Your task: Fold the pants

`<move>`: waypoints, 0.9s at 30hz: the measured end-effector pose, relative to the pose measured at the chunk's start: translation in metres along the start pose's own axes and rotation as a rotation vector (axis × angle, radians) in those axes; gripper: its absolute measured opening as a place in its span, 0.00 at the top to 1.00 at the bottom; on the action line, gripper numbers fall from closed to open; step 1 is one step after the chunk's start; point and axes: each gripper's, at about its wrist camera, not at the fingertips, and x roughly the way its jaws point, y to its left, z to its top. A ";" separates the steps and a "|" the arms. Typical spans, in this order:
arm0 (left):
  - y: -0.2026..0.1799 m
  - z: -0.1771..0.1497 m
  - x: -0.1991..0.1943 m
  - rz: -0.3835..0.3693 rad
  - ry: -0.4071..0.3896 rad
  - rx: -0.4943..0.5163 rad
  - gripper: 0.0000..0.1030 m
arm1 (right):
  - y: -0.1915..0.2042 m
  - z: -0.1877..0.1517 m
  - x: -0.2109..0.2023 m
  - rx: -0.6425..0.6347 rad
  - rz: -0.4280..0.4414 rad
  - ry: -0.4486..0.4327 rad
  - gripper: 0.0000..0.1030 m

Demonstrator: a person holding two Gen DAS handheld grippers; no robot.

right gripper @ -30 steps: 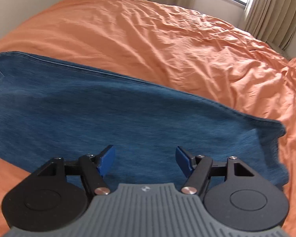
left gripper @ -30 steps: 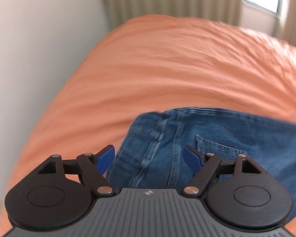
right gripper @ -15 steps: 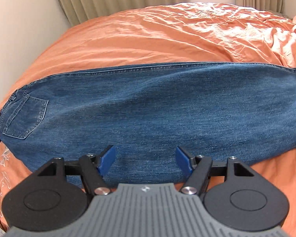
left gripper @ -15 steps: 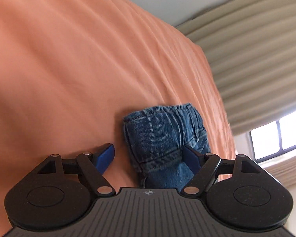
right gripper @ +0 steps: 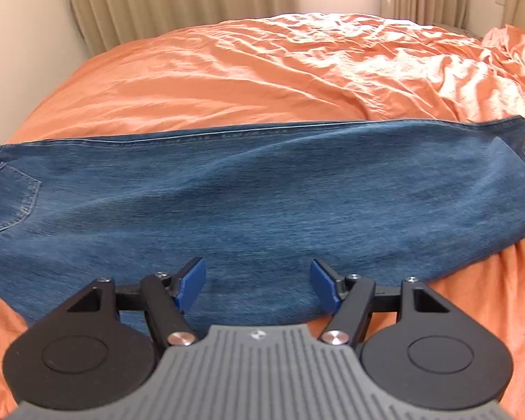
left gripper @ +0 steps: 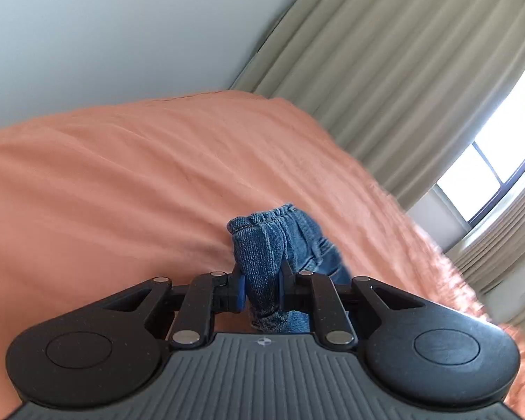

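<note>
Blue denim pants (right gripper: 262, 192) lie stretched sideways across the orange bed cover (right gripper: 255, 70), with a back pocket (right gripper: 7, 203) at the left and the leg hems at the right. My right gripper (right gripper: 259, 280) hovers over the near edge of the leg, its jaws wide but closing a little, with nothing pinched between them. In the left wrist view a bunched fold of the pants (left gripper: 259, 248) at the waist end stands up between the blue pads. My left gripper (left gripper: 262, 278) is closing on it and the pads press into the denim.
The orange bed cover (left gripper: 122, 192) spreads wide and wrinkled beyond the pants. A pale wall (left gripper: 105, 35) runs along the bed's left side. Beige curtains (right gripper: 178, 0) and a bright window (left gripper: 490, 168) stand behind the bed's far edge.
My left gripper rolled, dropped to the waist end and closed from wide open onto a fold of denim. The right gripper slid sideways along the leg, so the whole leg now shows.
</note>
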 end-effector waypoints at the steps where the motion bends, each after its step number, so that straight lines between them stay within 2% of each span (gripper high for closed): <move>1: 0.004 -0.002 0.011 0.038 0.016 0.007 0.83 | -0.006 0.000 -0.002 0.017 -0.004 0.003 0.41; 4: 0.022 -0.016 0.051 0.160 0.089 0.025 0.82 | -0.025 -0.002 -0.014 0.057 -0.022 -0.002 0.42; 8: 0.024 -0.037 0.079 0.226 0.126 0.076 0.81 | -0.063 -0.004 -0.036 0.148 -0.038 -0.029 0.43; 10: 0.013 -0.037 0.085 0.257 0.141 0.093 0.76 | -0.085 -0.005 -0.049 0.201 -0.046 -0.043 0.43; 13: -0.009 -0.026 0.075 0.311 0.144 0.158 0.55 | -0.126 -0.007 -0.071 0.291 -0.050 -0.078 0.44; 14: -0.015 -0.023 0.069 0.340 0.129 0.185 0.40 | -0.143 -0.007 -0.079 0.327 -0.049 -0.094 0.44; 15: -0.023 -0.019 0.060 0.363 0.100 0.213 0.33 | -0.160 -0.009 -0.087 0.365 -0.046 -0.110 0.45; 18: -0.049 -0.011 0.033 0.354 0.037 0.260 0.32 | -0.215 -0.009 -0.103 0.504 -0.039 -0.147 0.52; 21: -0.079 -0.012 0.020 0.292 0.051 0.278 0.32 | -0.268 -0.007 -0.109 0.625 -0.028 -0.179 0.54; 24: -0.110 -0.025 0.022 0.244 0.071 0.319 0.32 | -0.316 0.001 -0.106 0.702 -0.014 -0.203 0.59; 27: -0.133 -0.042 0.023 0.240 0.080 0.381 0.34 | -0.357 0.011 -0.097 0.759 0.008 -0.225 0.62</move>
